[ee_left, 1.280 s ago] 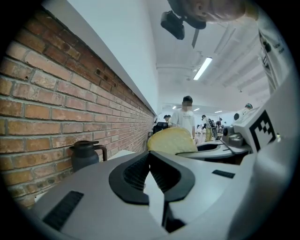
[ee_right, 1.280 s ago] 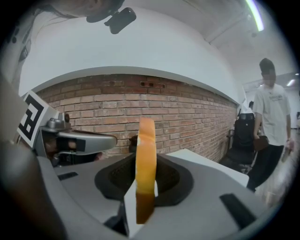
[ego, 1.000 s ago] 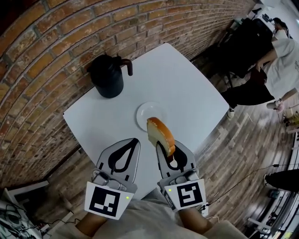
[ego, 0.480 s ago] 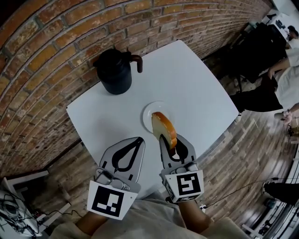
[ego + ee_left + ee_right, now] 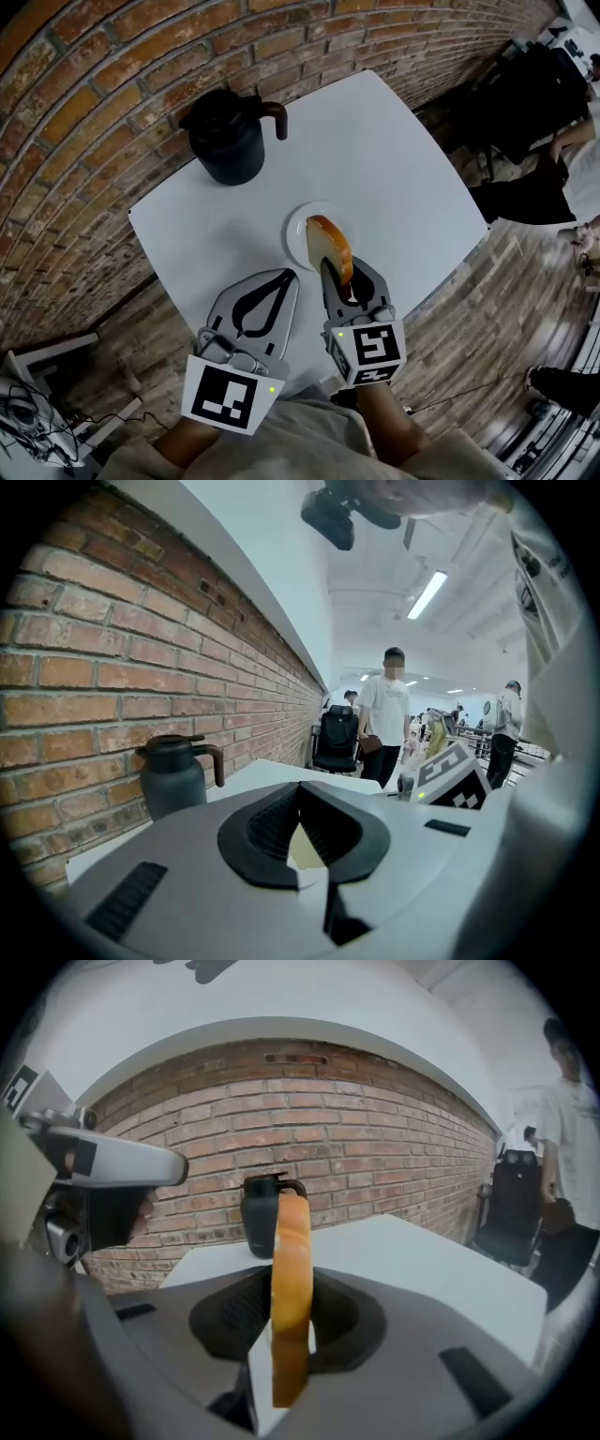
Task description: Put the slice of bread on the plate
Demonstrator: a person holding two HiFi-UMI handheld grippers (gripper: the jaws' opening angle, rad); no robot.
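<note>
The slice of bread [image 5: 330,246] stands on edge, with my right gripper [image 5: 336,274] shut on its lower end. In the head view it hangs over the near right part of the small white plate [image 5: 298,221], which sits at the middle of the white table [image 5: 403,178]; whether it touches the plate I cannot tell. The right gripper view shows the bread [image 5: 291,1269] upright between the pads of the right gripper [image 5: 291,1283]. My left gripper [image 5: 272,281] is beside it on the left, shut and empty, over the table's near edge. In the left gripper view the left gripper [image 5: 300,794] holds nothing.
A black jug [image 5: 225,141] with a brown handle stands at the table's far left corner, near the brick wall [image 5: 112,84]. The jug [image 5: 259,1215] also shows behind the bread. People [image 5: 384,719] and a black chair [image 5: 336,741] are beyond the table. Cables [image 5: 37,431] lie on the floor.
Both grippers have come down and moved forward towards the plate. The bread now covers more of the plate's near right side. The right jaws stay shut on it.
</note>
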